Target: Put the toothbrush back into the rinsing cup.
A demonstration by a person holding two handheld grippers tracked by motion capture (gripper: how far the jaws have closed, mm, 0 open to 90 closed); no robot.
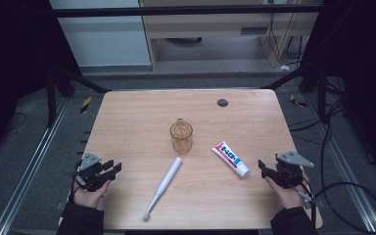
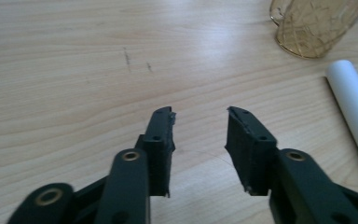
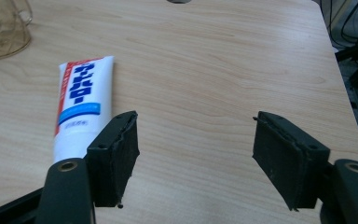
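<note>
On a light wooden table [image 1: 127, 117], seen from above, two hand-held grippers rest near the near corners, one at each side. At the left side, the left gripper [image 1: 111, 168] sits in a person's hand, its black jaws pointing toward the middle of the table. Those jaws stand apart with nothing between them; in the left gripper view, bare wood shows through the gap. Ahead and to the right of these jaws lies a white electric toothbrush [image 1: 164, 186], flat on the table and slanted, its thick handle end farther from the person and its thin brush end nearer. It is apart from the left gripper and untouched.

Beyond the toothbrush handle stands a clear amber cup [image 1: 181, 136], upright, with a small handle. It is close to the handle end of the toothbrush without touching it.

At the right side, the right gripper [image 1: 263, 168] is held in the other hand, jaws also pointing inward. They are spread wide and hold nothing. Just ahead of the right gripper's left jaw lies a white toothpaste tube [image 3: 79, 102] with red and blue print, flat on the wood, near but not between the jaws.

Farther off, near the table's far edge, is a small dark round cap [image 1: 222, 102].
</note>
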